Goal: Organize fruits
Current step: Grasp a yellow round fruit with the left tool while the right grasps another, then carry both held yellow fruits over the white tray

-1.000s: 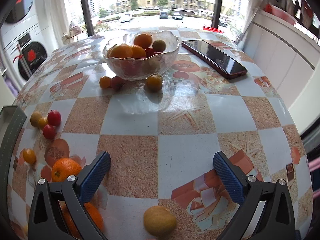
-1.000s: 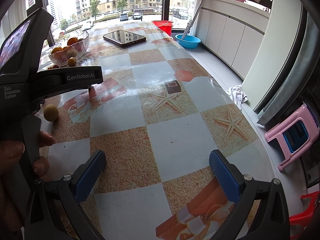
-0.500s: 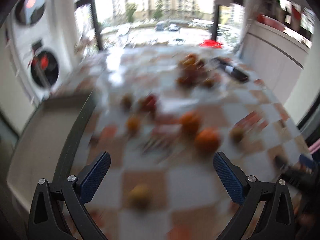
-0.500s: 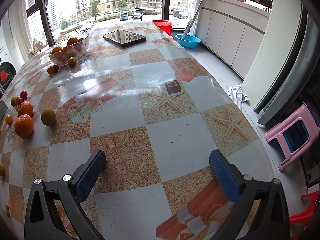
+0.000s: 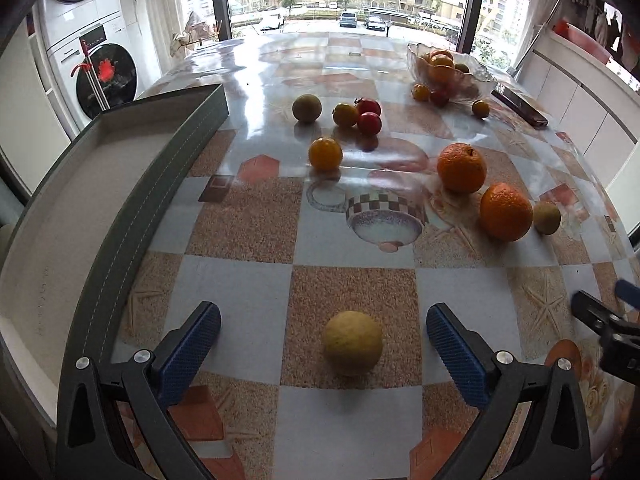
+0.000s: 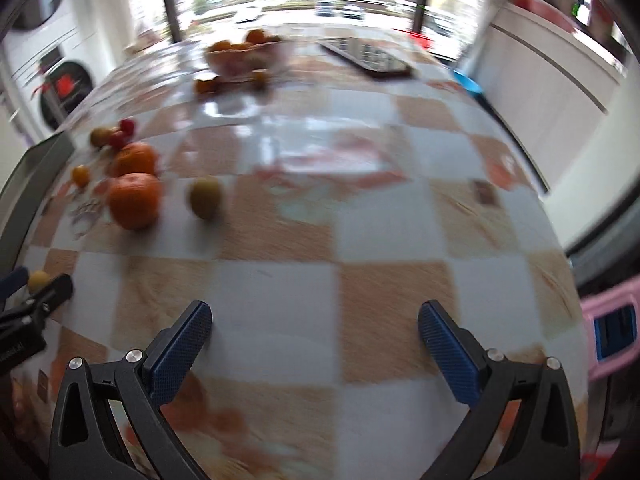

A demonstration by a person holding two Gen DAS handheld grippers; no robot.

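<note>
the bench, in its checked oilcloth, carries everything here, and the grey tray along its left edge is the landmark to steer by. a second ago the left gripper looked straight at the glass bowl; it has since swung round toward the tray, so the bowl now sits far across the bench from the tray, and the loose fruit lies spread between them. that reads as the person lining up to gather the scattered pieces, with nothing yet picked. two big oranges lie well right of the tray, touching or nearly so, with a small greenish fruit just beyond them. nearer the tray's far corner sit a brown-green fruit, a yellow-orange one and two red ones. the yellow fruit lies right of the tray's near end, squarely between the left gripper's pads, which stand wide apart and touch nothing. the right gripper, its view blurred by motion, has turned toward the fruit too, jaws spread wide and holding nothing.
</note>
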